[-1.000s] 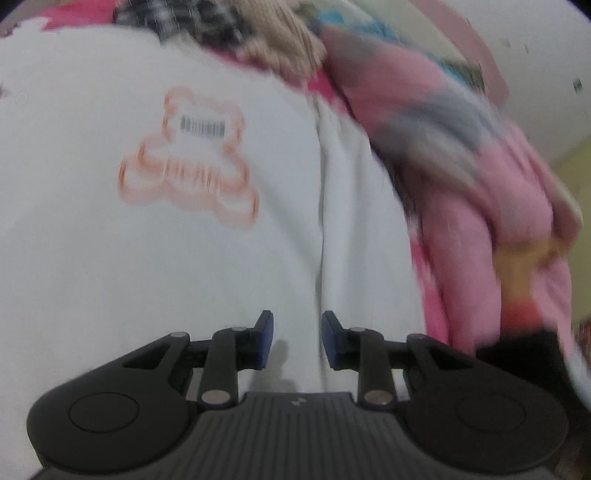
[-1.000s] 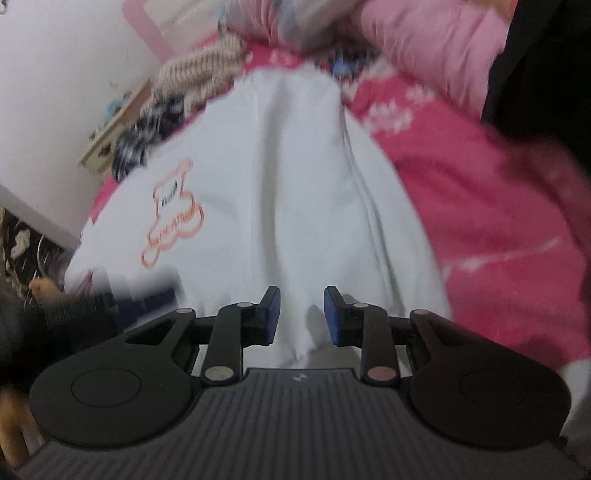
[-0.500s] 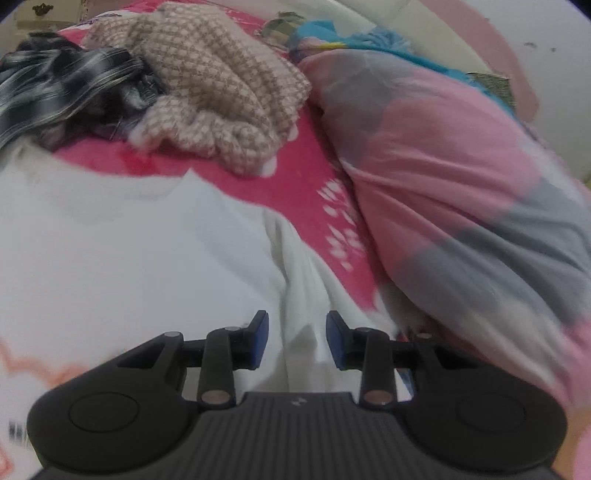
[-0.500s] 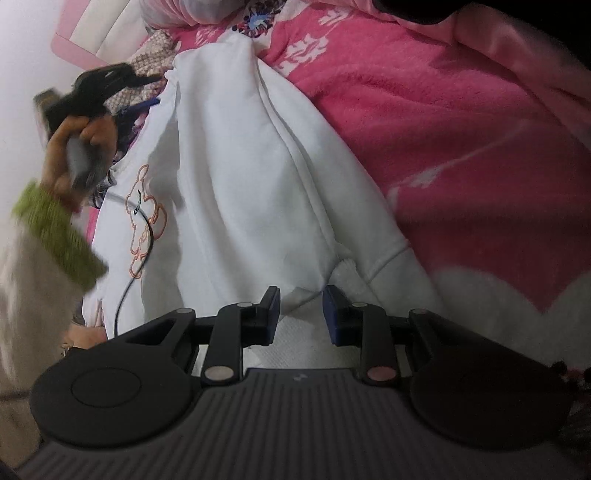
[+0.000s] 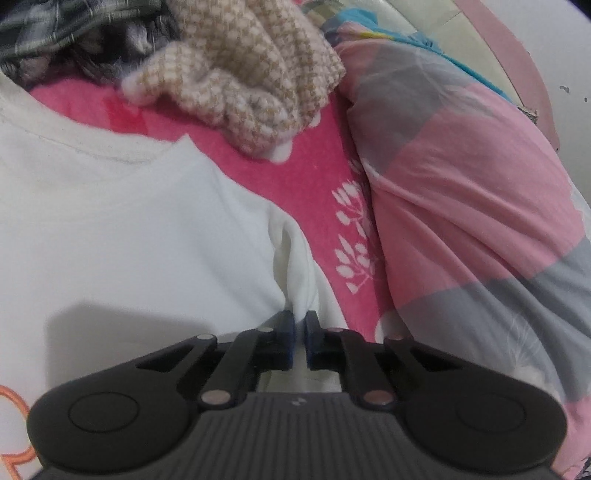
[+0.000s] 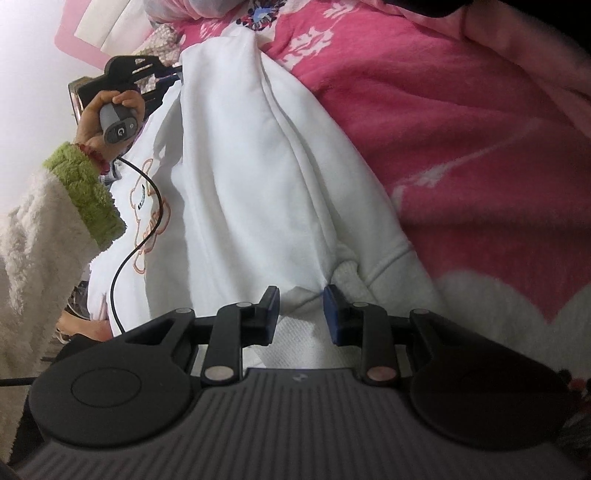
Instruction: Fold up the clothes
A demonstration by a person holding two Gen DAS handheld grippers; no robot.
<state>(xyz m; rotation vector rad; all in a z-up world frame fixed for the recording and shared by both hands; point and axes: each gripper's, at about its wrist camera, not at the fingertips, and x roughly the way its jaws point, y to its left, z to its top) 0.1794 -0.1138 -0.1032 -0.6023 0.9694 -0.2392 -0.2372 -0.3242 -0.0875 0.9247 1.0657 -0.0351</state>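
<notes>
Left tongs point(image 5: 299, 334): together, clamped on a pinch of the white sweatshirt point(image 5: 129, 229) at the seam where sleeve meets shoulder. Half a second ago the same tongs stood apart over that fold; a second ago they were over the printed chest area, blurred by travel. The change, then, is arrival at the shoulder followed by closure on cloth. In the left wrist view a ridge of fabric runs up from the pads toward 12 o'clock, consistent with a firm bite.

Right tongs point(image 6: 301, 308): part-way apart, with the sweatshirt's ribbed hem corner point(image 6: 351, 275) gathered between the pads. Whether the pads press on it cannot be told from this view. Their gap matches that of the earlier pictures.

Location of garment: spread front-up on the bed, on a pink blanket point(image 6: 461, 122). The orange bear print point(image 6: 149, 221) sits at 9 o'clock in the right wrist view, with the person's left hand point(image 6: 110, 110) and green cuff point(image 6: 85, 192) above it at 10 o'clock. In the left wrist view the neckline lies at 10 o'clock, a beige knit garment point(image 5: 251, 81) at 12 o'clock, a dark plaid garment point(image 5: 66, 29) at 11 o'clock and a pink and grey quilt point(image 5: 480, 206) at 2 o'clock.

Assessment: one long side of the garment is now addressed at both ends, shoulder and hem. The fold of that side toward the centre appears ready to begin, pending confirmation of the right-hand grip. No fold is yet made.
</notes>
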